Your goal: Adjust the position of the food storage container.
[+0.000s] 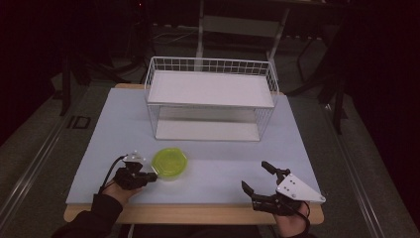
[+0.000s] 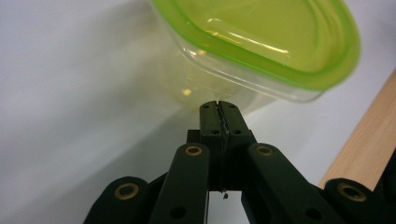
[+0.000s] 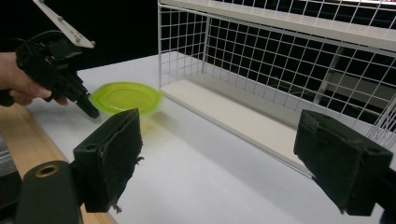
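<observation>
1. My left tongs (image 1: pixel 150 176) are closed, the two jaws pressed flat together with nothing between them; the tips sit just at the clear wall of the green-lidded container (image 1: pixel 170 162), and I cannot tell whether they actually touch it.
2. My right tongs (image 1: pixel 256 178) are spread wide and hold nothing, hovering over the near right part of the bench (image 1: pixel 119 129), well apart from the container.
3. In the left gripper view the container (image 2: pixel 261 51) is cut off at the top and right edges, so I see just part of its lid and one clear side; what is inside is hard to make out through the plastic.
4. In the right gripper view the container (image 3: pixel 125 99) is blurred and partly hidden behind my own left-hand jaw pad, with the left tongs (image 3: pixel 91 111) pointing down at its near rim.
5. The container stands on the bench at the near left, in front of the white wire rack (image 1: pixel 210 99) and apart from it.
6. The room beyond the bench is dark; I cannot make out the shapes there.
</observation>
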